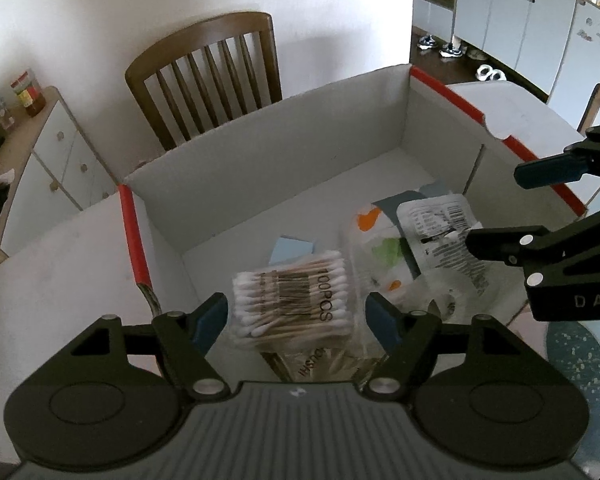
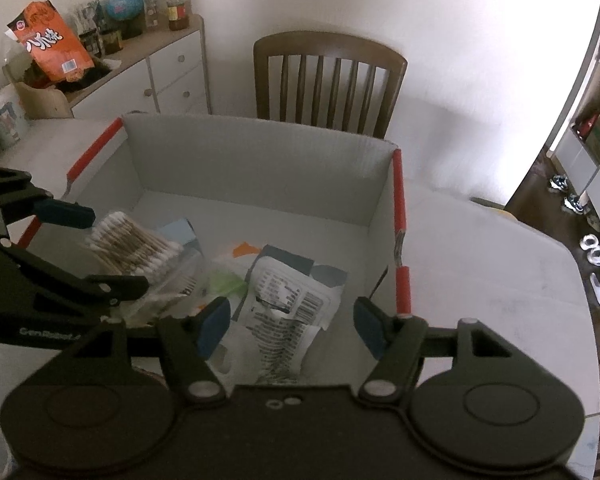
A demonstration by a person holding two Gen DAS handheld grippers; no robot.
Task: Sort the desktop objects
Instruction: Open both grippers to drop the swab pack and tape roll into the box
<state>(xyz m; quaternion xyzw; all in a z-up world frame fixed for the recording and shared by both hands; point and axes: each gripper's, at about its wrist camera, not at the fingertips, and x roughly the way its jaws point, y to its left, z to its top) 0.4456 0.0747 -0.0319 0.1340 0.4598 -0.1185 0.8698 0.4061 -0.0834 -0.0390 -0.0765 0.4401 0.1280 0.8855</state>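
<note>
A white cardboard box [image 1: 260,168] with red edges sits on the table, also in the right wrist view [image 2: 260,160]. Inside lie a clear pack of cotton swabs [image 1: 292,300], a blue note pad [image 1: 292,250], a colourful pouch [image 1: 380,248] and a white printed packet [image 1: 444,236]. My left gripper [image 1: 300,316] is open, its fingers on either side of the swab pack [image 2: 132,246], apart from it. My right gripper [image 2: 288,322] is open over the printed packet [image 2: 288,300], and shows in the left wrist view [image 1: 496,208].
A wooden chair [image 1: 212,76] stands behind the box against the white wall. A white drawer cabinet [image 2: 156,76] with jars, a globe and an orange bag [image 2: 50,44] is at the left. White tabletop [image 2: 480,264] lies right of the box.
</note>
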